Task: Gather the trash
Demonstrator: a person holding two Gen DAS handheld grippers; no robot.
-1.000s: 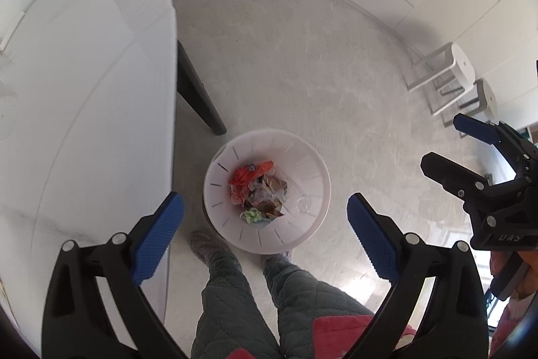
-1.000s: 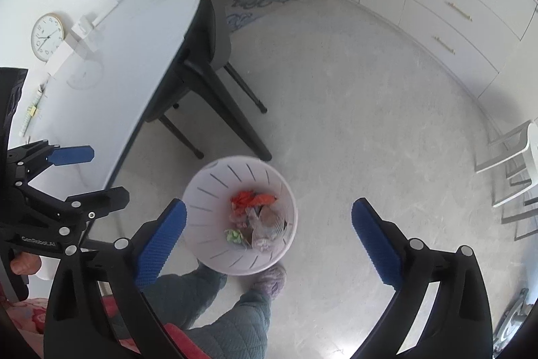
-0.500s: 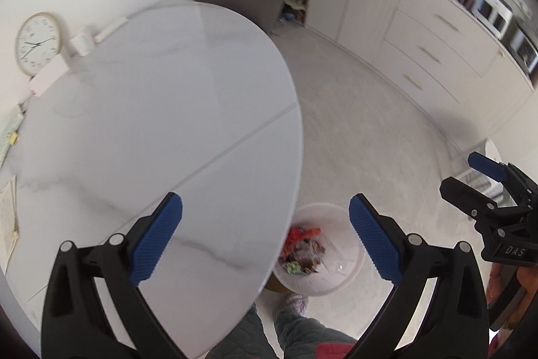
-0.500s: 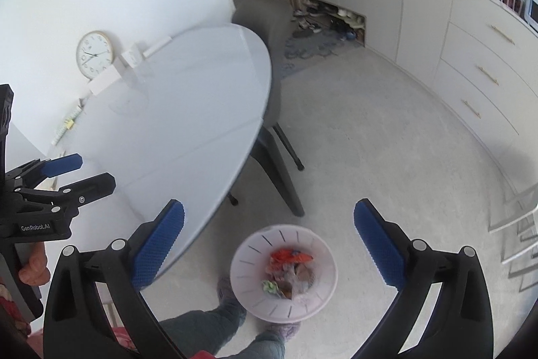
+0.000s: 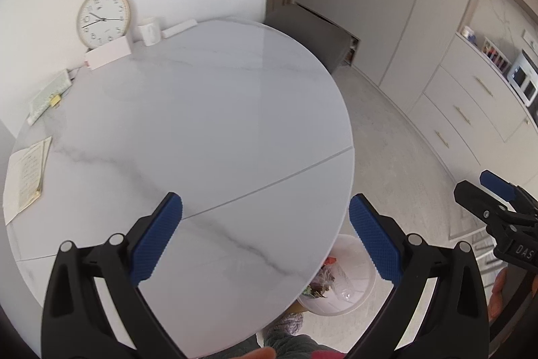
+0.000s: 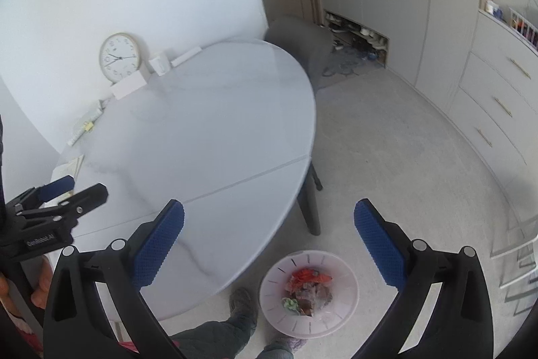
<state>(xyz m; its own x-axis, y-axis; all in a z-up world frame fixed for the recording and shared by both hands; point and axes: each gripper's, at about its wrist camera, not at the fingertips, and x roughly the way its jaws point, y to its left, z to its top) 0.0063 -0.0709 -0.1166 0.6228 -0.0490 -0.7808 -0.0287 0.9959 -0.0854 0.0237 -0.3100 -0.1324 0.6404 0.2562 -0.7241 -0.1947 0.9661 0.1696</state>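
Now, from left to right:
Papers (image 5: 25, 172): flat at the table's far left edge.
Clock (image 5: 103, 18): leaning against the wall, behind a white box (image 5: 108, 56); a white mug (image 5: 150, 31) just beside it.
Table (image 5: 208, 110): white marble top, round.
Left gripper (image 5: 265, 236): above the table's near edge, jaws spread wide, nothing between the blue pads.
Chair (image 6: 302, 39): grey, tucked at the table's far side.
Trash bin (image 6: 348, 301): white, on the floor just beside the table, holding red, green and brown wrappers (image 6: 307, 286).
Right gripper (image 6: 269, 241): above the bin and the table edge, jaws wide apart, empty.
Cabinets (image 6: 447, 32): along the right wall.
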